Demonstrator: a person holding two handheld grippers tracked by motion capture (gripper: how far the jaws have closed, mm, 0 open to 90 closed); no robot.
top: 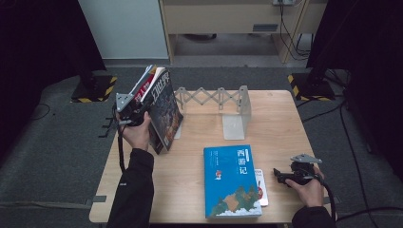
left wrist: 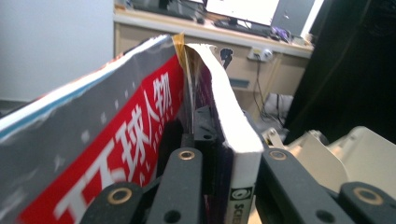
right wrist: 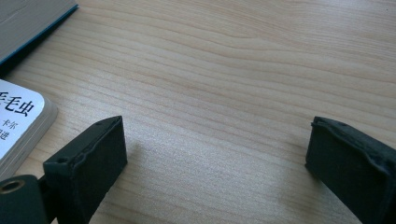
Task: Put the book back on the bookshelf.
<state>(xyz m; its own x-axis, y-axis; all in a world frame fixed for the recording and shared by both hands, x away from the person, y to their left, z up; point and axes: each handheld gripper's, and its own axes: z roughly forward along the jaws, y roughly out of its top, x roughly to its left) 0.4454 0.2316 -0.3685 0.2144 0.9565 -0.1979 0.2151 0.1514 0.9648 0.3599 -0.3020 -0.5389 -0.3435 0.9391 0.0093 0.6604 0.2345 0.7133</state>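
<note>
Left gripper [left wrist: 212,186]: jaws closed narrow on a thick dark-covered book [left wrist: 240,154], pads pressed to both sides of its lower edge, white page block turned toward the gripper's own camera. Long axis of the book up and away from the jaws, top leaning a little to the left. Pressed against it on the left, a red-and-grey magazine [left wrist: 116,144] with large white characters, tilted the same way, outside the jaws as far as can be told.

In the high view, the same left gripper [top: 140,114] at the far left corner of the table [top: 280,137], the book [top: 164,116] held on edge, cover facing right and toward the near side, top tipped to the far left, bottom edge down near the table top. Magazine [top: 145,85] fanned out behind its top. Just right of the book, a metal expanding book rack [top: 216,102] running left to right along the far edge, its end plate upright near the table's middle.

Right gripper [right wrist: 215,149]: jaws wide apart, nothing between them but bare wood. In the high view, right gripper [top: 285,178] low at the near right, pointing left. Just left of it a small white booklet [top: 260,185], partly tucked under a large blue book [top: 230,180] lying flat, long axis near to far.
</note>
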